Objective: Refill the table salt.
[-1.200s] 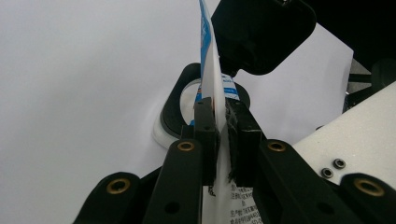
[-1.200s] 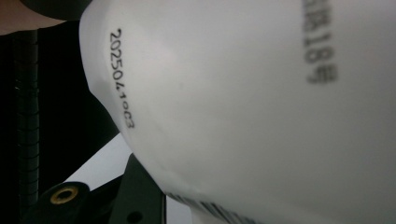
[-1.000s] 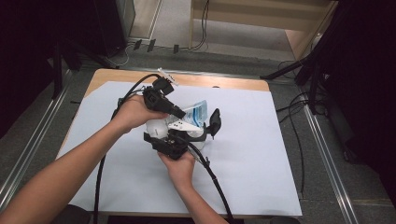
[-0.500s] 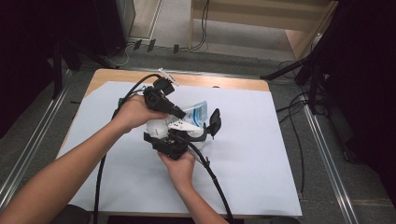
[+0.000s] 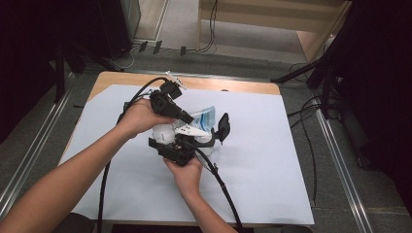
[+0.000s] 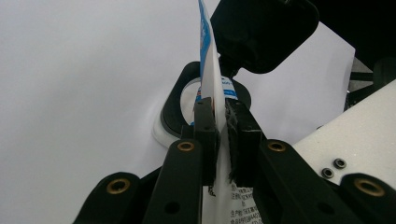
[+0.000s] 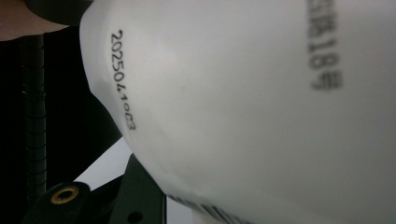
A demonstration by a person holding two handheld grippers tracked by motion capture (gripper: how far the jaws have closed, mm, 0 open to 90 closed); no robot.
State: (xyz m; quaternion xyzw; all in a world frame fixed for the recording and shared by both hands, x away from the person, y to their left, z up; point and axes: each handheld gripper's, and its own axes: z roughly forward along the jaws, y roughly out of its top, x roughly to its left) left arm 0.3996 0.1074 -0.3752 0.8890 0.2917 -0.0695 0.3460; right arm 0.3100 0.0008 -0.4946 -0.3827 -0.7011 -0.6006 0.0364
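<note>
A white pouch [image 5: 203, 118] with blue print is held up over the middle of the table between both grippers. My left gripper [image 5: 188, 119] comes in from the left and is shut on the pouch's thin edge. In the left gripper view that edge [image 6: 208, 60] stands upright between the pressed pads [image 6: 204, 126]. My right gripper [image 5: 214, 135] reaches in from below, its jaws on either side of the pouch's body. In the right gripper view the pouch's white face [image 7: 243, 102] with a printed date code is very close, and most of the jaws are hidden.
A white sheet [image 5: 272, 160] covers the wooden table. Black cables [image 5: 221, 184] trail from both grippers toward the table's near edge. Metal rails [image 5: 340, 160] run along the floor on both sides, and a wooden shelf [image 5: 272, 29] stands at the back.
</note>
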